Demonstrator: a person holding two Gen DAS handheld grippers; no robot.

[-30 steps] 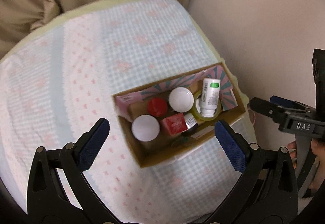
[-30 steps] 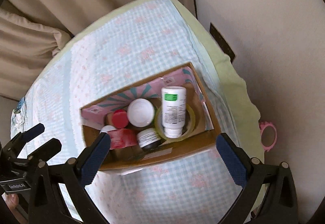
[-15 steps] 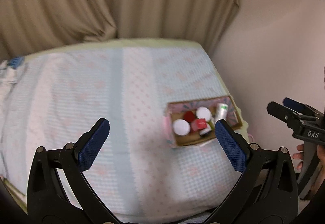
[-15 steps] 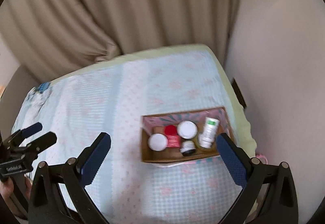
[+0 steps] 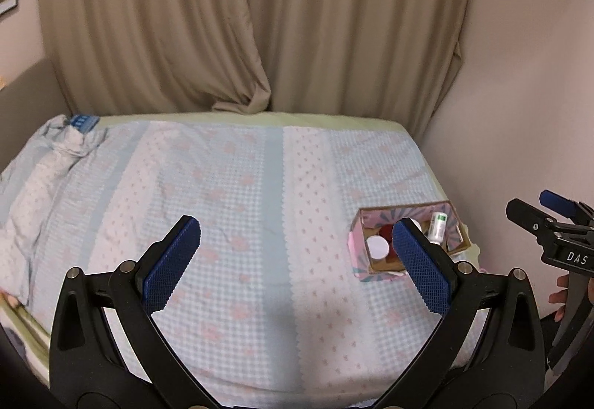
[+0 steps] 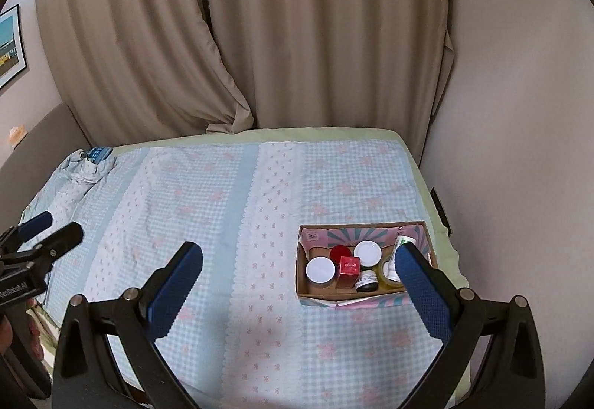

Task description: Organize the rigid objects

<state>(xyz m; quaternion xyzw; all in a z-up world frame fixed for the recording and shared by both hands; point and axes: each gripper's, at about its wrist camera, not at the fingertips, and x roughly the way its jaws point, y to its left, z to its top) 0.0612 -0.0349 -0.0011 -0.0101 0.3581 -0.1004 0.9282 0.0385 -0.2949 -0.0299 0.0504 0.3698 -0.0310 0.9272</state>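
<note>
Left hand-held gripper (image 5: 297, 234): jaws spread wide, nothing between them; it hangs above the near middle of the bed, well apart from the box.
Right hand-held gripper (image 6: 299, 262): also wide open and empty, held high over the near part of the bed; its right blue pad (image 6: 423, 294) overlaps the box's right end in its own view, but this looks like line of sight, not contact.
Cardboard box (image 6: 326, 292): sits on the bed near its right edge, toward the near corner, close to the wall.
Box contents: two white-lidded jars (image 6: 320, 270), a red cap (image 6: 341, 253), a red carton (image 6: 349, 270), a small dark jar (image 6: 365, 281), and a white bottle with green label (image 6: 402, 242) lying at the right end over something yellowish.
Bed (image 6: 230, 193): blue-and-pink checked cover, with crumpled fabric (image 6: 80, 169) at the far left corner; no loose rigid items show on it.
Step in hand: judging by the layout, everything visible is already boxed, so the task looks at or near its end, with both tools standing off.
Next move: if anything remains, it would call for a descent toward the box's right end to straighten the lying bottle; otherwise none.
</note>
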